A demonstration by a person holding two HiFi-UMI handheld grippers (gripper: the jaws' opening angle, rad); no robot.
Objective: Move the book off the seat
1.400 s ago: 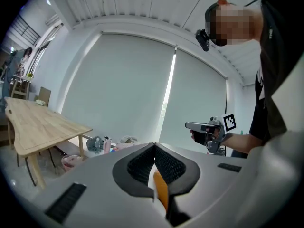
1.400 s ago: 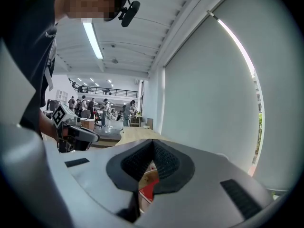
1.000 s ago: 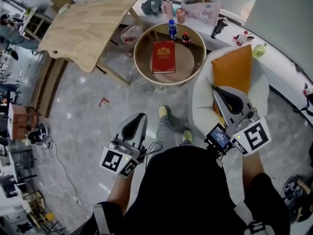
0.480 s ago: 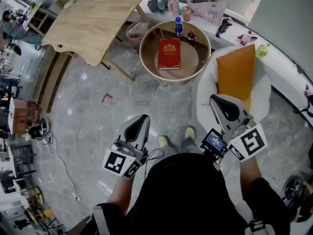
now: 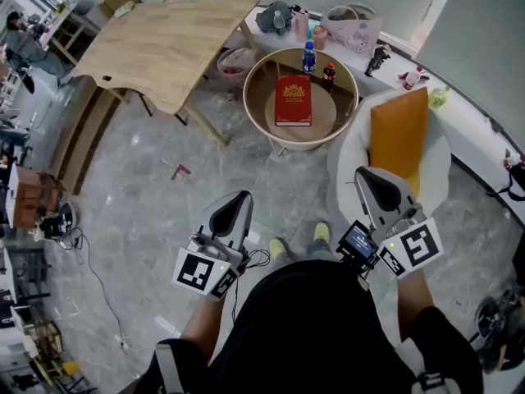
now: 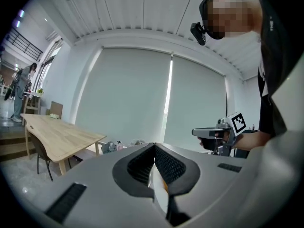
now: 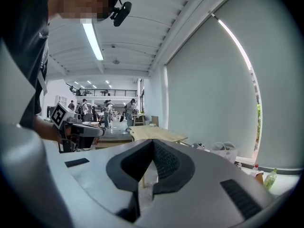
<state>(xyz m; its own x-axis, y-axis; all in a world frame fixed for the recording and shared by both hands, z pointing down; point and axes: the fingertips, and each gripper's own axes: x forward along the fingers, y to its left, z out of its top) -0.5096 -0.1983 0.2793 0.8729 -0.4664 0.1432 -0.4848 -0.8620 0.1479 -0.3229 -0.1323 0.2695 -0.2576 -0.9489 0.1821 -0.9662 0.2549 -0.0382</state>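
The red book (image 5: 293, 100) lies flat on the round wooden-rimmed table (image 5: 256, 89), apart from both grippers. To its right stands the white chair (image 5: 344, 158) with an orange cushion (image 5: 398, 138) on its seat. My left gripper (image 5: 234, 197) is held over the floor, well short of the table; its jaws (image 6: 154, 145) are shut with nothing between them. My right gripper (image 5: 367, 174) hovers over the chair's front edge, its jaws (image 7: 153, 140) shut and empty too. Each gripper shows in the other's view: the right gripper (image 6: 213, 132) and the left gripper (image 7: 83, 129).
A blue bottle (image 5: 308, 56) and a dark bottle (image 5: 329, 74) stand on the round table behind the book. A large wooden table (image 5: 164, 43) is at the far left. A ledge with a white bag (image 5: 354, 25) and small items runs behind. My feet (image 5: 320, 235) stand on grey floor.
The table with the book and the chair have shifted right and farther off in the head view. The right gripper has drawn back from over the cushion. Both jaws stay shut.
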